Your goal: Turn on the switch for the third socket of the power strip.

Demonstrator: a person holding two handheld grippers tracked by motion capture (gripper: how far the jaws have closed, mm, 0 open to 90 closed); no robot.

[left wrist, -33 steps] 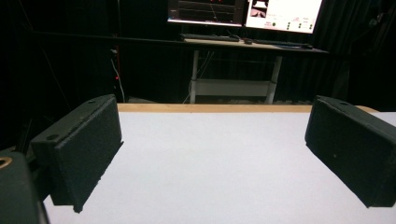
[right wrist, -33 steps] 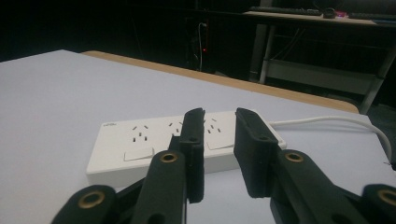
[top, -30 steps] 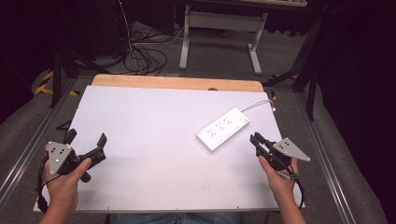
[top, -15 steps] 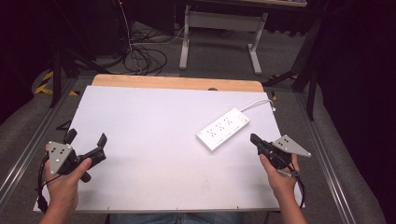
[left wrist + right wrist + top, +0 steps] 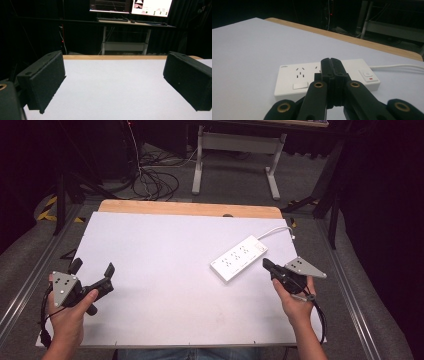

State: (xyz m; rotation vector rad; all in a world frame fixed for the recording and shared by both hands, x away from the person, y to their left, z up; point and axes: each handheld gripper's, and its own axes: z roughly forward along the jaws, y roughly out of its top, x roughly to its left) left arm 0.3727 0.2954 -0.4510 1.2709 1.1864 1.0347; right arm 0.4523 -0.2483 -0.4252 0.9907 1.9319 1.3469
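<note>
A white power strip (image 5: pixel 239 258) lies slantwise on the right half of the white tabletop (image 5: pixel 165 250), its cord (image 5: pixel 276 231) running off to the far right. My right gripper (image 5: pixel 265 263) is shut with nothing between its jaws. Its tip sits just short of the strip's near right side. In the right gripper view the closed jaws (image 5: pixel 331 61) point at the power strip (image 5: pixel 297 77), whose switch (image 5: pixel 368 74) is to their right. My left gripper (image 5: pixel 93 267) is held at the near left, open and empty. Its pads (image 5: pixel 47 75) stand wide apart over bare tabletop.
A wooden strip (image 5: pixel 190 209) edges the table's far side. Beyond it stand a desk frame (image 5: pixel 235 150) and loose cables (image 5: pixel 150 180) on the floor. Metal rails (image 5: pixel 350 285) run along both sides of the table. A desk with monitors (image 5: pixel 130 6) faces the left gripper.
My right gripper has edged a little left and forward, closer to the power strip. The left gripper and the strip have stayed put.
</note>
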